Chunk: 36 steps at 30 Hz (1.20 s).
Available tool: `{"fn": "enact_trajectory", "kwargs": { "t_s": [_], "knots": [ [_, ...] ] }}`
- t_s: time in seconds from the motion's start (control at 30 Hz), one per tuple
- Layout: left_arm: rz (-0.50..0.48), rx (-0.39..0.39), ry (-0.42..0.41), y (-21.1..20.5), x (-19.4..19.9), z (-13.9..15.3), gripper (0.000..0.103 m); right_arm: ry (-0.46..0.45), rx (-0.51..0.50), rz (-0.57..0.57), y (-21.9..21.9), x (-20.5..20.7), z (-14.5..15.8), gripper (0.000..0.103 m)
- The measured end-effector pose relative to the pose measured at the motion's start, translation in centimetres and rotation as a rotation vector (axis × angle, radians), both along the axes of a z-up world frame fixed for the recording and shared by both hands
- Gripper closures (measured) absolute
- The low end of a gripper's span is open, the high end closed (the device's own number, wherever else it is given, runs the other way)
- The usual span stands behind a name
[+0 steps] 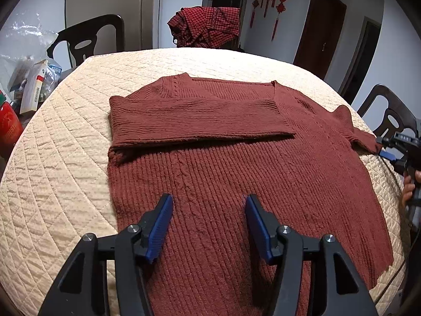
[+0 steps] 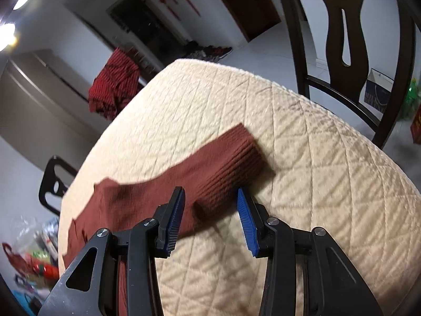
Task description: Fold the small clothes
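Observation:
A maroon knit sweater lies flat on the beige quilted table cover. One sleeve is folded across its chest. My left gripper hovers open over the sweater's lower part, with nothing between its blue pads. The other sleeve stretches out sideways on the cover, ending in a ribbed cuff. My right gripper is at that sleeve, open, with the sleeve's near edge between its fingertips and no pad pinching it. In the left wrist view the right gripper shows at the far right, held by a hand.
A red checked cloth hangs over a chair behind the table. Dark wooden chairs stand at the back left and at the right. Boxes and bags crowd the left side. The table's right edge runs close to the sleeve.

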<state>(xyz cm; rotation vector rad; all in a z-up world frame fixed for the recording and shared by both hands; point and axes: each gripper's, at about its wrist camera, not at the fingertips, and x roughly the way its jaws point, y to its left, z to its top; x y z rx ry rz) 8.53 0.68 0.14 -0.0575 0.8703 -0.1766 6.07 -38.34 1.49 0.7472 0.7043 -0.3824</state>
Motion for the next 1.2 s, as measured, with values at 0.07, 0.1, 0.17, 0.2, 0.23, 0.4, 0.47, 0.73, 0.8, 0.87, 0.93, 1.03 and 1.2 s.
{"fn": "enact_trajectory", "kwargs": {
  "t_s": [0.07,0.1,0.17,0.2,0.23,0.4,0.47,0.73,0.8,0.87,0.93,1.03,1.2],
  "knots": [
    [-0.001,-0.003,0.001,-0.1,0.0,0.0,0.041,0.001,-0.017,-0.011,-0.2,0.4,0.0,0.069],
    [-0.001,-0.006,0.002,0.0,0.1,0.0,0.041,0.012,-0.022,-0.024,-0.4,0.4,0.0,0.079],
    [-0.002,-0.014,0.002,0.0,0.1,0.0,0.041,0.01,-0.02,-0.022,-0.6,0.4,0.0,0.088],
    [-0.002,-0.016,0.002,0.1,0.1,0.0,0.04,0.007,-0.017,-0.018,-0.7,0.4,0.0,0.093],
    [-0.001,-0.017,0.002,0.0,0.1,0.0,0.04,0.004,-0.016,-0.016,-0.7,0.4,0.2,0.093],
    [-0.001,-0.02,0.003,0.0,0.1,0.0,0.04,-0.093,-0.052,0.063,1.8,0.7,3.2,0.093],
    [-0.001,-0.021,0.002,0.0,0.1,0.0,0.04,-0.144,-0.07,0.134,3.8,1.2,5.0,0.093],
    [0.007,-0.038,0.006,0.2,0.1,0.4,0.04,-0.23,-0.086,0.532,15.5,4.6,8.4,0.091],
    [0.015,-0.054,-0.003,0.7,0.0,1.0,0.04,-0.2,-0.075,0.65,18.8,5.6,7.3,0.09],
    [0.026,-0.064,-0.014,1.1,0.0,1.6,0.04,-0.162,-0.059,0.725,20.9,6.1,5.7,0.084],
    [0.034,-0.07,-0.022,1.5,-0.1,2.0,0.04,-0.142,-0.027,0.792,22.0,6.0,4.4,0.084],
    [0.034,-0.083,-0.028,1.8,0.0,2.6,0.04,-0.162,-0.025,0.836,22.1,4.7,4.0,0.084],
    [-0.058,-0.194,0.014,-0.1,1.2,2.9,0.04,-0.167,-0.057,0.758,19.3,2.8,3.9,0.083]
  ]
}}
